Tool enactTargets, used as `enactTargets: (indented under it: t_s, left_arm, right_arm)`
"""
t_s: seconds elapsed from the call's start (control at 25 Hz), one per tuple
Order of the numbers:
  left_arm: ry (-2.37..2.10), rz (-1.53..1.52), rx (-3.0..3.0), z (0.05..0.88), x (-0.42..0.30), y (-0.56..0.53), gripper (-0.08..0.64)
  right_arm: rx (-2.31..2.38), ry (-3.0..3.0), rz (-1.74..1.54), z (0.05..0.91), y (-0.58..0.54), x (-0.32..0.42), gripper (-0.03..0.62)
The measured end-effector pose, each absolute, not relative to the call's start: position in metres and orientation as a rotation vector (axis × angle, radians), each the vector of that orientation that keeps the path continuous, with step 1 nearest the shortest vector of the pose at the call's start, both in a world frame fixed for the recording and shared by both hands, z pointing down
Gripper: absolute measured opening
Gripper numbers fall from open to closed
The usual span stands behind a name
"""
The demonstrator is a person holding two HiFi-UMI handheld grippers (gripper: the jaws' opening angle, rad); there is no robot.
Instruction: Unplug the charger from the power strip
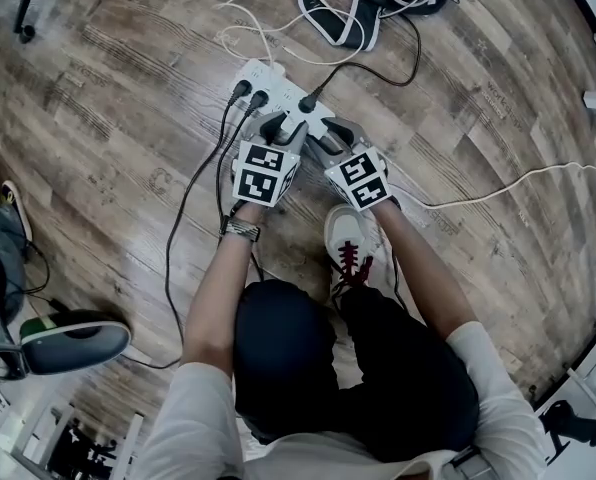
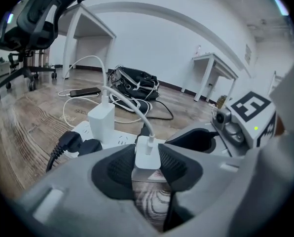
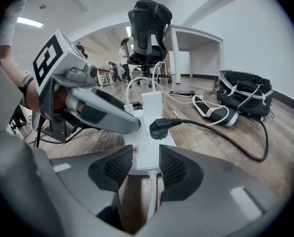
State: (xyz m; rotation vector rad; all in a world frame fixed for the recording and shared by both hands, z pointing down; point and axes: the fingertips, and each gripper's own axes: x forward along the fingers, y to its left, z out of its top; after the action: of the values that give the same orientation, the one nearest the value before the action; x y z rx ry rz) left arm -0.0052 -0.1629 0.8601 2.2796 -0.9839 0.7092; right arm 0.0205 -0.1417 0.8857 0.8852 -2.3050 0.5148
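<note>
- Plainly, the left gripper (image 2: 148, 166) has its fingers (image 2: 118, 169) closed on the small white charger (image 2: 148, 154), which looks seated in the power strip (image 2: 112, 141) at the end nearest the person; the right gripper (image 3: 141, 168) pinches that end of the strip, its fingers against both sides
- Risk, as I judge it: a slanted pull could bend the prongs, or lift the strip off the floor (image 1: 128, 98) if the right grip slips; the smooth charger may slide out of the grip
- The white cable (image 2: 132, 107) leaving the charger's top could snag the fingers; the black plug (image 3: 159, 129) sits close behind it
- Room: straight up looks free; the tall white adapter (image 2: 101, 118) and two black plugs (image 2: 70, 143) crowd the far side
</note>
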Motion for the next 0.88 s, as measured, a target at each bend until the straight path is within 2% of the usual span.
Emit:
enactTargets:
  t_s: [0.32, 0.64, 0.88]
  left_arm:
    - [-1.021, 0.932, 2.363, 0.8594, 0.0002, -0.1624, 0.138]
    - [-1.025, 0.698, 2.201, 0.8598, -0.0064, -0.1624, 0.149]
    - [-1.049, 0.900, 2.335, 0.8588, -0.0009, -0.1618, 0.140]
  right_arm:
    - [0.908, -2.308, 0.497, 0.8862, -0.1440, 0.0206, 0.165]
    - [0.905, -2.307, 0.488, 0.8860, -0.1426, 0.0216, 0.166]
    - [0.901, -2.305, 0.479, 0.8873, -0.1427, 0.0224, 0.160]
